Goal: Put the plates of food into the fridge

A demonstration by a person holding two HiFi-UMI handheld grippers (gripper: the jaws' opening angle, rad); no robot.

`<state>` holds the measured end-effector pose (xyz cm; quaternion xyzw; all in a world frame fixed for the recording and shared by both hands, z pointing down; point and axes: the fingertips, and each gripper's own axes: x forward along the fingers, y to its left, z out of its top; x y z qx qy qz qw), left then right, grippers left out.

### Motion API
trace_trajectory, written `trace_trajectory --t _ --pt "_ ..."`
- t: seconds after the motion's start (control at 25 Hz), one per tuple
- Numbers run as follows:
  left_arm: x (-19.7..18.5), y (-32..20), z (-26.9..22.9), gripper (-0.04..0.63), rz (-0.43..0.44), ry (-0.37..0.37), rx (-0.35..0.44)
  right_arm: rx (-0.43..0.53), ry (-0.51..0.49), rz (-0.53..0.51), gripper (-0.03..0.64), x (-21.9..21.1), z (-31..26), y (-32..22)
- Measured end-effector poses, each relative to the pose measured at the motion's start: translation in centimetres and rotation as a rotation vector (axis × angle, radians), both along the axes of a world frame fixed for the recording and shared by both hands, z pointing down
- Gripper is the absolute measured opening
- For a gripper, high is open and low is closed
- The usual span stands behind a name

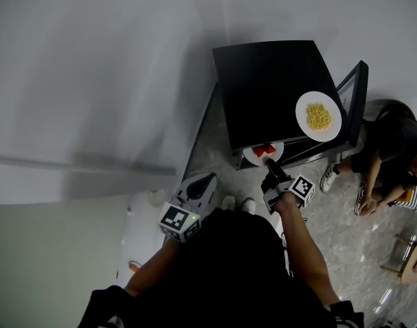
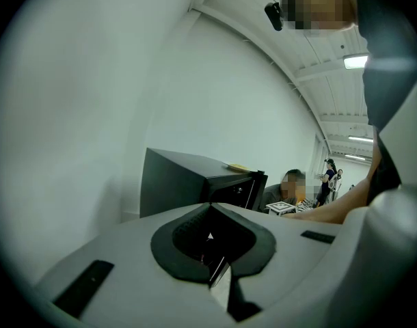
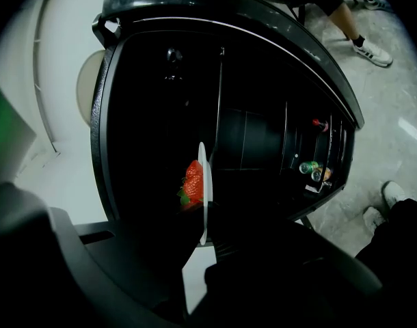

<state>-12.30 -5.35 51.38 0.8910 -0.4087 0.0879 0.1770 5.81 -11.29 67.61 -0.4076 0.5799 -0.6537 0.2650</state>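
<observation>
My right claw (image 1: 271, 171) is clamped on the near rim of the round white plate (image 1: 253, 158) that carries the red strawberries (image 1: 264, 149). I hold it just ahead of me at the mouth of the small black fridge (image 1: 270, 87); it may already be partly inside, but I can't judge how far. The head view shows this plate flat beyond my fingertips. The right claw's own view shows it edge-on, a thin white line pinched between the jaws with the strawberries to its left. That view also shows the dark inside of the fridge behind the plate. Only there can I see the drink cans (image 3: 309, 168) on the shelf of the open black door (image 3: 331, 108), off to the claw's right.

A second round white plate (image 1: 303, 106), holding yellow food (image 1: 319, 117), sits on the fridge top, ahead and to the right of my right claw. The head view shows it whole, while my left claw's view catches only a yellow sliver of it.

My pale grey left claw (image 1: 198, 186) hangs close to my body, well back from the fridge. Its jaws are together with nothing between them
</observation>
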Motion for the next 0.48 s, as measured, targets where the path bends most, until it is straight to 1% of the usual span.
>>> trace_trajectory --t 0.48 --pt "-0.3 -1.0 0.1 0.023 -0.015 -0.004 0.004 -0.031 -0.007 0.036 0.034 -0.7 0.9 -2.9"
